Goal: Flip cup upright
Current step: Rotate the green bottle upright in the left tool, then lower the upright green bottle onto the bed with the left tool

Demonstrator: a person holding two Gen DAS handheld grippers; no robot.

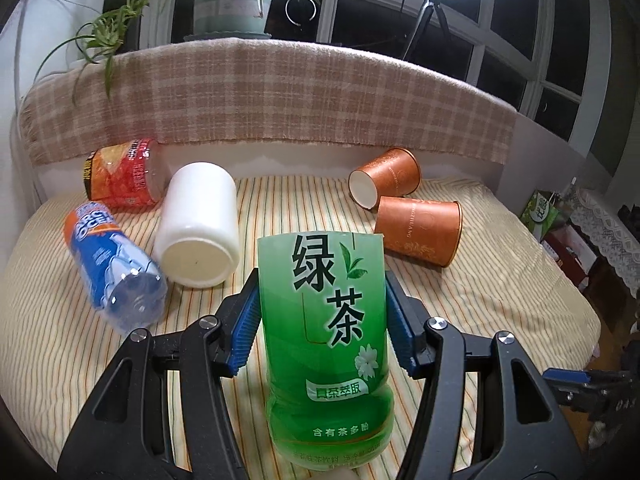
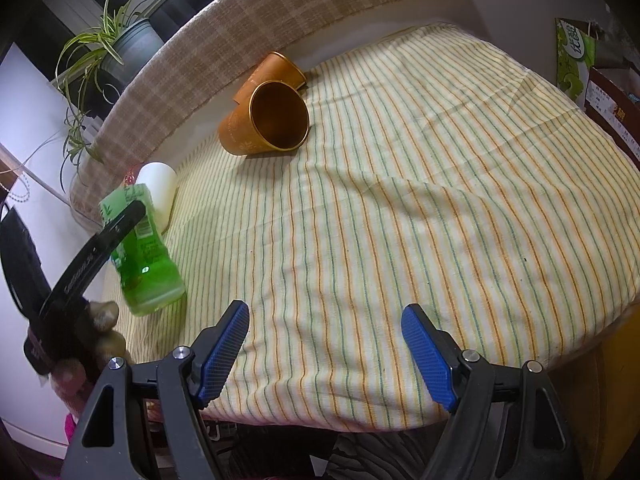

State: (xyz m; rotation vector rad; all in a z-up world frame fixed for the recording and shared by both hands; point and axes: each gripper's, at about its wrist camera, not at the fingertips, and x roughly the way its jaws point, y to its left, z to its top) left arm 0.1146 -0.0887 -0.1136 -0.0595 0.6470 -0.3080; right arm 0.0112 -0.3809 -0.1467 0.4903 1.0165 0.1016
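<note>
Left gripper (image 1: 322,316) fingers clamped on green tea cup (image 1: 326,332), held upright at lower centre of frame on the striped cloth (image 2: 400,200); right gripper (image 2: 325,350) fingers apart, empty, over cloth at lower frame.

You're in a home: striped cloth over the worktop (image 2: 400,200), potted spider plant (image 1: 234,4) on the sill, night-dark windows (image 1: 508,12) behind.

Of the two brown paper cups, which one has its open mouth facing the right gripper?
The nearer brown cup, the one in front; its dark inside shows. The farther brown cup lies behind it.
</note>
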